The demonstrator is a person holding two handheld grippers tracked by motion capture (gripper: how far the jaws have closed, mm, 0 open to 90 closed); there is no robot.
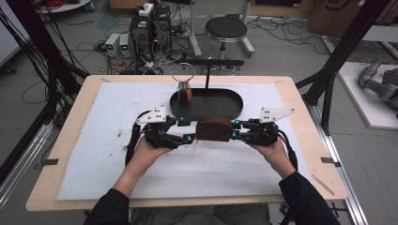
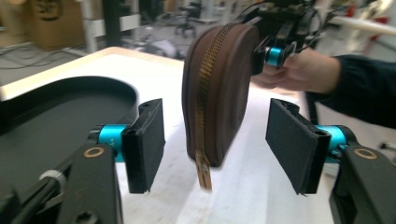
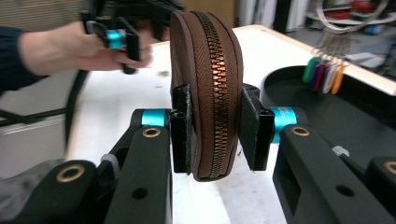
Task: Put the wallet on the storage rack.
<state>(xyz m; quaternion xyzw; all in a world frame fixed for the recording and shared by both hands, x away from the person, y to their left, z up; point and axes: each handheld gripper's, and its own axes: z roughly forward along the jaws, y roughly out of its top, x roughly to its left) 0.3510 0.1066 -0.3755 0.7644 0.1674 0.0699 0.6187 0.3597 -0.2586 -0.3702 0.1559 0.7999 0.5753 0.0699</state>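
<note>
A round brown zippered pouch [image 1: 214, 129] is held upright above the white mat, between my two hands. My right gripper [image 3: 215, 130] is shut on the pouch [image 3: 210, 70], its pads pressing both flat sides with the brass zipper facing the camera. My left gripper [image 2: 219, 144] stands open at the pouch's [image 2: 215, 93] left end. Its pads [image 2: 149, 140] are well apart on either side of the hanging zipper pull [image 2: 204, 172] and touch nothing. In the high view the left gripper [image 1: 187, 132] and right gripper [image 1: 234, 130] face each other across the pouch.
A black oval tray [image 1: 225, 110] lies just behind the pouch, with a metal ring of coloured tags [image 1: 184, 91] at its left rear and a black T-shaped stand [image 1: 208, 75] behind it. The white mat [image 1: 117, 154] covers the wooden table. A stool [image 1: 226, 29] stands beyond.
</note>
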